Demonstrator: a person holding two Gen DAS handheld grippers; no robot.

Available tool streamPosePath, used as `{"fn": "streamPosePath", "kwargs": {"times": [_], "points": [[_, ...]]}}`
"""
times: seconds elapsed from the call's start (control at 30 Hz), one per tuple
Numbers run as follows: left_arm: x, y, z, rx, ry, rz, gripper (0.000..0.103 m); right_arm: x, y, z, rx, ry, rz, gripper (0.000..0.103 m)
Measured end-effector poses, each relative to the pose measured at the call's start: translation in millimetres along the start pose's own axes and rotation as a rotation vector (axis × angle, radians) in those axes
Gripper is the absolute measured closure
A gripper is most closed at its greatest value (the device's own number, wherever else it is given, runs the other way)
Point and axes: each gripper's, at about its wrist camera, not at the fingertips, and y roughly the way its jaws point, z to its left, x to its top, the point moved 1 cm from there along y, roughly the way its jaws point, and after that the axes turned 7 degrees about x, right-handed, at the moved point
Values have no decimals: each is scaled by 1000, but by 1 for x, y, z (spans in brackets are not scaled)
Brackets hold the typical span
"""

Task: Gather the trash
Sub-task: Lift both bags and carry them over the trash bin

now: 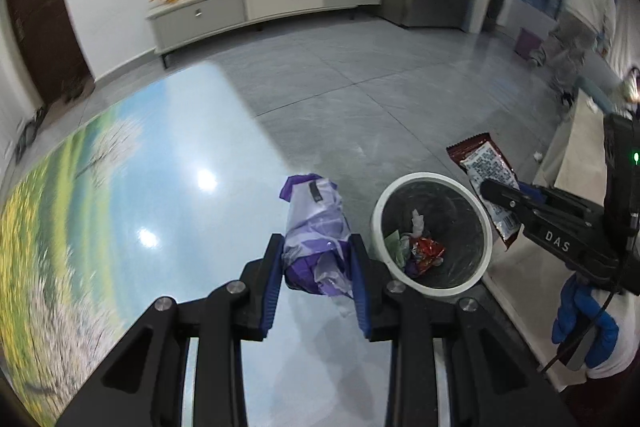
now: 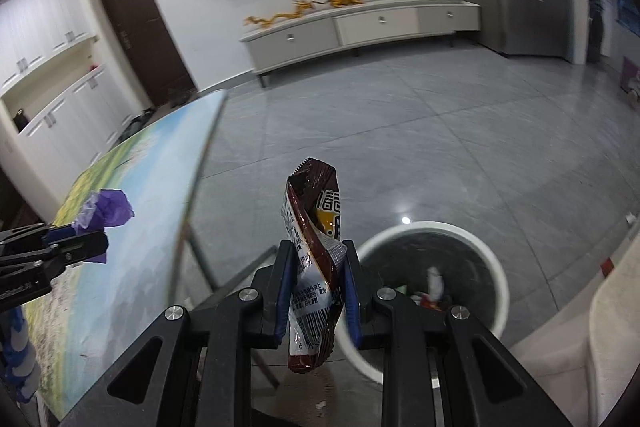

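Below, the left claw (image 1: 316, 267) is clamped on a crumpled purple wrapper (image 1: 316, 231), held over the edge of the landscape-printed surface (image 1: 120, 187). Just beside it stands a white-rimmed trash bin (image 1: 378, 223) on the floor, already holding scraps. The right claw (image 2: 316, 287) grips a brown snack packet (image 2: 314, 267), held near the bin's rim.

White letters "DAS" stood on the right gripper's (image 1: 500, 197) black arm. The brown snack wrapper (image 2: 314, 263) carried a barcode and small print, too fine to read.
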Motion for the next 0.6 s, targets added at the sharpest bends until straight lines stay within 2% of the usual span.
{"fn": "streamPosePath", "kwargs": {"times": [0.23, 0.6], "points": [[15, 21, -57, 11, 134, -23, 73, -3, -6, -29, -66, 50, 8, 81], [29, 42, -107, -22, 221, -24, 73, -10, 1, -57, -117, 106, 41, 81]]}}
